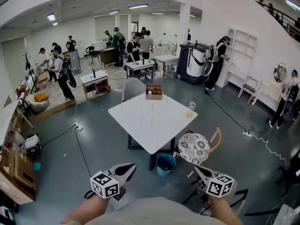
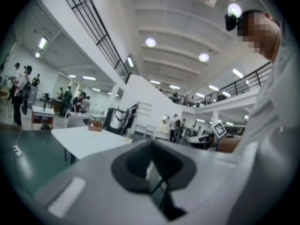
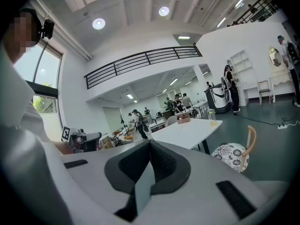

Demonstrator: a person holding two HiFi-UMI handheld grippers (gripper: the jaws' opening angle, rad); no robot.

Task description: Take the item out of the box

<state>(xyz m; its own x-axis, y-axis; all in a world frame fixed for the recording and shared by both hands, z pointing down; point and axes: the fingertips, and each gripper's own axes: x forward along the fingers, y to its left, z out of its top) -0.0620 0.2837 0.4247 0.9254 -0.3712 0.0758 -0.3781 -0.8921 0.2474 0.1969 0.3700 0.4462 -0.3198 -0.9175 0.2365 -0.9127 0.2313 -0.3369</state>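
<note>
A small brown open box [image 1: 153, 92] stands at the far edge of the white table [image 1: 150, 121]; what is inside it is too small to tell. Both grippers are held low near my body, well short of the table. My left gripper [image 1: 131, 167] is shut with nothing in it, and so is my right gripper [image 1: 197, 169]. In the left gripper view the shut left gripper [image 2: 151, 143] points toward the table [image 2: 86, 142] and the box [image 2: 95, 125]. From the right gripper view, the right gripper [image 3: 150, 143] is shut, with the box [image 3: 183, 118] far off on the table [image 3: 187, 131].
A glass jar [image 1: 191, 108] sits at the table's right edge. A chair with a floral cushion [image 1: 194, 147] stands at the near right corner, a blue bin [image 1: 166, 164] is under the table, and a grey chair [image 1: 132, 88] is behind it. People, desks and floor cables lie beyond.
</note>
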